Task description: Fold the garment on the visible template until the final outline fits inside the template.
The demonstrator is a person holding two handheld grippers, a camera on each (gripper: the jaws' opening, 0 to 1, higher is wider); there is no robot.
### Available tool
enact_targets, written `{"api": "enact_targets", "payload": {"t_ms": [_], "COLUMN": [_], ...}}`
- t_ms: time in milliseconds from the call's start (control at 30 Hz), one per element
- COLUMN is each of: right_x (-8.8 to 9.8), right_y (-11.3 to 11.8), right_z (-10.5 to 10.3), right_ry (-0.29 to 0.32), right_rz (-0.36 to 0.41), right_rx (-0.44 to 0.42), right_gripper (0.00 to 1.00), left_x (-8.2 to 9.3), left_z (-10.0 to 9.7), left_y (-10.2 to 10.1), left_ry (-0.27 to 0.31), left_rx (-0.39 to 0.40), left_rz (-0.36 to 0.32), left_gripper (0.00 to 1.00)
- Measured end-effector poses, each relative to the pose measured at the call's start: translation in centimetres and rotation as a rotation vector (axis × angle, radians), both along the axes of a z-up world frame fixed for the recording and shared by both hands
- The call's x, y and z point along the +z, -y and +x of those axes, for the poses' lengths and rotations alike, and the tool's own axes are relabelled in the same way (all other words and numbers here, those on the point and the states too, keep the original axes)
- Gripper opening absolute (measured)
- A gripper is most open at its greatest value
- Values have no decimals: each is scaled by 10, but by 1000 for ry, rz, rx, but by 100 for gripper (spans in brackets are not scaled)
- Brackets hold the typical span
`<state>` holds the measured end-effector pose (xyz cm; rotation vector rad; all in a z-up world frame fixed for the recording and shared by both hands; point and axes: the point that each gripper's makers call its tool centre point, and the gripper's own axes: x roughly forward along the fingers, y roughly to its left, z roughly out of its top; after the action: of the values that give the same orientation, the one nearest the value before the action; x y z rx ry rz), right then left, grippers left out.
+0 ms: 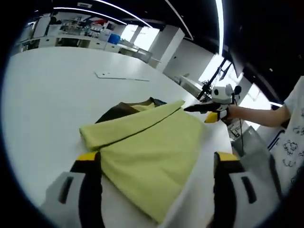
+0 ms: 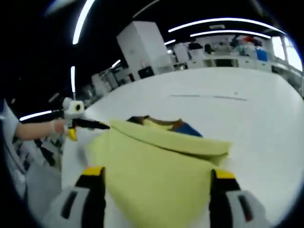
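Left gripper (image 1: 156, 166): the two jaws are held wide apart, low and near; nothing is pinched between them.
Right gripper (image 2: 157, 183): the jaws are spread wide too, with nothing gripped.
Right arm (image 1: 259, 115): it is stretched out from the right, bare below a white sleeve.

Garment (image 1: 152, 147): soft matt cloth, yellow-green, fleece-like nap, w/ darker brown and blue fabric at the collar. Counter (image 1: 52, 95): smooth white surface, faint sheen under the ceiling lights; template outline on it too thin to tell material. Left gripper (image 1: 156, 171) and right gripper (image 2: 156, 190): jaws look like hard plastic, black w/ yellow tips, semi-matt; bases pale grey.
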<state>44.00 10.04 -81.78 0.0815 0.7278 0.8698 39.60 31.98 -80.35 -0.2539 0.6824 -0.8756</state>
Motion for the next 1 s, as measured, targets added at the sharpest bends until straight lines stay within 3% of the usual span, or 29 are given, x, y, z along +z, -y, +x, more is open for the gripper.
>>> {"api": "enact_targets", "payload": {"t_ms": [333,600,733,1000], "right_x": [0,-1,-2,1], "right_y": [-8,-5,-1,1], "right_z": [37,56,64,56], "right_ry": [11,21,15,19], "right_rz": [-2,3,6,10], "right_rx": [-10,-66,-84,-86], "right_gripper": [88,89,88,88], "left_x": [1,-5,-7,-5], "left_z": [33,63,70,63], "left_y": [5,-4,-11,-14], "left_ry": [22,21,20,20], "left_rx": [28,99,127,130], "left_rz": [-16,-34,-42,-33], "left_gripper": [95,95,94,95]}}
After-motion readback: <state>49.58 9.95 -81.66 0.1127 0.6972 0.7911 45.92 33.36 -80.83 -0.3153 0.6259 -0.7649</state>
